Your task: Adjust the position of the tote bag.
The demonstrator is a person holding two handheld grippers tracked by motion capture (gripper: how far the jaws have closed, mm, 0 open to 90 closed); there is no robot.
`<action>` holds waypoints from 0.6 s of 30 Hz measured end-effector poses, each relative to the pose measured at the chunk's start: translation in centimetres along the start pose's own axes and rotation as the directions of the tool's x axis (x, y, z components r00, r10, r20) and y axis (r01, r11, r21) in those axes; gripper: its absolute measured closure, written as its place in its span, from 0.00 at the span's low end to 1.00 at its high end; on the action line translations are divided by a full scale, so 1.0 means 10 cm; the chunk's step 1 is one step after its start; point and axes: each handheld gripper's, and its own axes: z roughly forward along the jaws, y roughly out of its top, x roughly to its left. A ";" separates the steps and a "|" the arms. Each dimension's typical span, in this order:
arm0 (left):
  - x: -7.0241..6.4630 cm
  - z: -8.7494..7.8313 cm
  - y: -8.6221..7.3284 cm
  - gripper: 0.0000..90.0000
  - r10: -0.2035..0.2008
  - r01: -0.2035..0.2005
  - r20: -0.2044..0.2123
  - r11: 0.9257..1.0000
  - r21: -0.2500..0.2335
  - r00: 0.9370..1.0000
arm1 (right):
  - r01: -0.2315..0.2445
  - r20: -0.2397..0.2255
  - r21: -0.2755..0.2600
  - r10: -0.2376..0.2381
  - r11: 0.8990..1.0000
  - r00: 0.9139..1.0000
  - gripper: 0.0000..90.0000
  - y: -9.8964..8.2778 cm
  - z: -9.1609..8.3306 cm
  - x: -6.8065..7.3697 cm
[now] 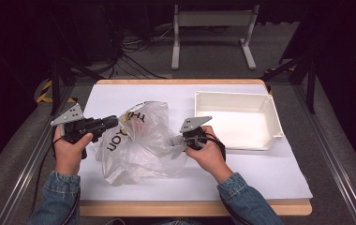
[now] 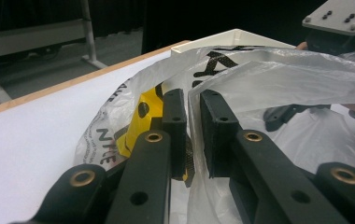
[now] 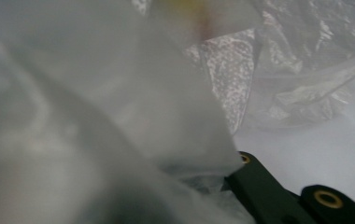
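**Two grippers pinch one plastic bag beside one white bin**

One table (image 1: 270, 178) with a white top carries everything, and there is one of each thing on it. Largest after the table is a single white plastic bin (image 1: 265, 101), open-topped, at the far right. Next is one crumpled translucent plastic bag (image 1: 138, 150) printed with black letters, lying left of the bin and just short of it. Inside the bag, one yellow object (image 2: 140, 123) shows through the film; what it is cannot be told. Beyond the table stands one white metal frame (image 1: 213, 18) on the floor, with loose cables near it.

Two grippers are at work, one in each hand. The left gripper (image 1: 108, 124) reaches in from the bag's left edge. In the left gripper view its jaws stand narrow, nearly together, with a fold of the bag's rim clamped between the pads (image 2: 217, 135); the yellow object lies just beyond its left jaw. The right gripper (image 1: 178, 143) meets the bag's right side, between bag and bin. In the right gripper view bag film drapes over the jaws and blocks the sight of them; they are closed on that film.
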 end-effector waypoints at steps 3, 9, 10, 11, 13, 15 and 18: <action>-0.01 0.00 0.00 0.90 -0.001 0.001 0.003 1.000 0.001 1.000 | 0.003 -0.032 -0.001 -0.003 1.000 0.999 1.00 -0.01 -0.05 0.05; -0.03 0.01 0.02 0.90 0.002 -0.002 0.008 1.000 -0.003 1.000 | 0.058 -0.037 0.035 -0.056 0.998 0.998 1.00 0.01 -0.18 0.16; -0.02 0.00 0.02 0.90 0.010 -0.010 0.006 1.000 0.000 1.000 | 0.078 -0.034 0.036 -0.076 0.996 0.997 1.00 0.02 -0.22 0.18; -0.02 0.00 0.02 0.90 0.010 -0.010 0.006 1.000 0.000 1.000 | 0.078 -0.034 0.036 -0.076 0.996 0.997 1.00 0.02 -0.22 0.18; -0.03 0.00 0.03 0.90 0.006 -0.006 0.009 1.000 -0.004 1.000 | 0.093 -0.045 0.026 -0.092 0.995 0.995 1.00 0.03 -0.27 0.21; -0.03 -0.01 0.03 0.90 0.004 -0.004 0.013 1.000 -0.005 1.000 | 0.089 -0.054 0.012 -0.088 0.996 0.995 1.00 0.04 -0.33 0.24; -0.03 -0.01 0.04 0.89 0.008 -0.008 0.013 1.000 -0.008 1.000 | 0.088 -0.088 -0.009 -0.088 0.996 0.992 1.00 0.06 -0.40 0.30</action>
